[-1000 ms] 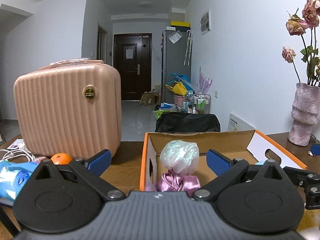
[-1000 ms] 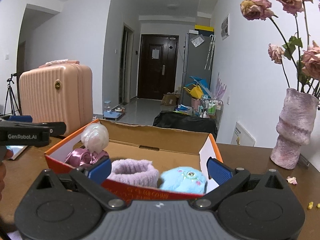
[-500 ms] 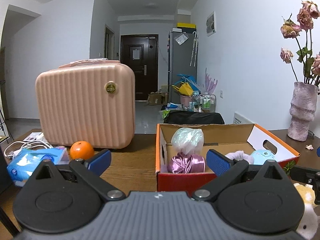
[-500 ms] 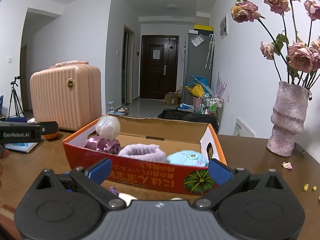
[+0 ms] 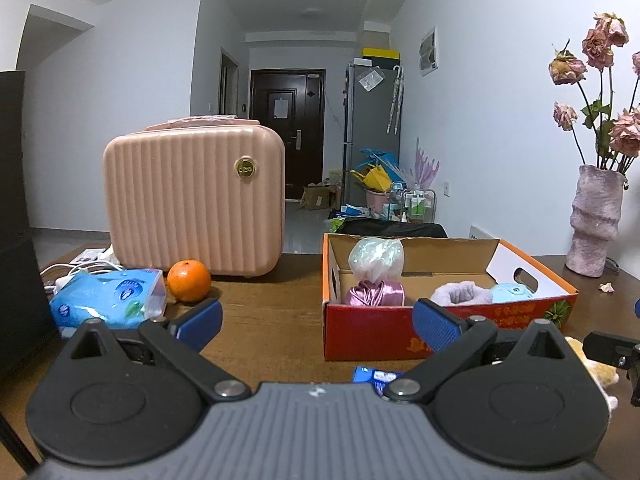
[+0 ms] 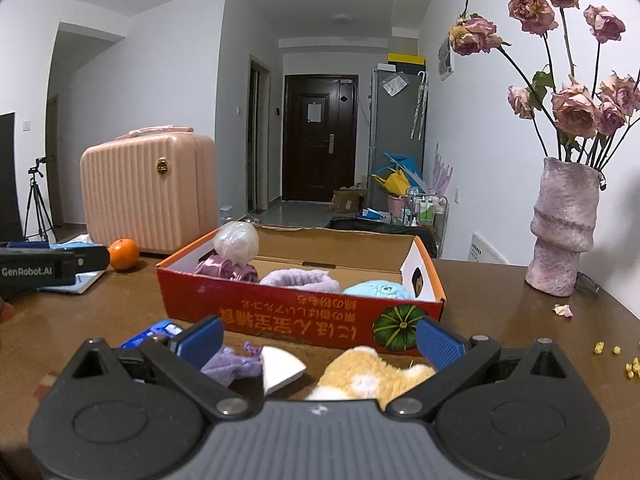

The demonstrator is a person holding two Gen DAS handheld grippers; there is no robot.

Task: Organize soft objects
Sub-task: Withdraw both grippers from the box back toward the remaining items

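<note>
A red cardboard box [image 5: 400, 326] [image 6: 280, 312] stands on the brown table. It holds a pearly bag [image 6: 236, 238], a shiny purple scrunchie [image 5: 374, 294], a lilac fluffy band [image 6: 298, 280] and a light blue plush [image 6: 376, 290]. In front of the box lie an orange-and-white plush [image 6: 368, 376], a purple knit piece [image 6: 230, 364], a white wedge [image 6: 280, 366] and a blue packet [image 5: 374, 376]. My left gripper [image 5: 316, 322] is open and empty, left of the box front. My right gripper [image 6: 318, 334] is open, just above the orange plush.
A pink suitcase [image 5: 196, 200] stands at the back left, with an orange [image 5: 189, 280], a blue tissue pack [image 5: 108, 298] and white cables before it. A purple vase [image 6: 566, 228] with dried roses stands at the right. Petals and yellow crumbs [image 6: 616, 356] lie near it.
Both grippers have pulled back from over the box toward the table's near side. The box front and the items lying before it have come into view.
</note>
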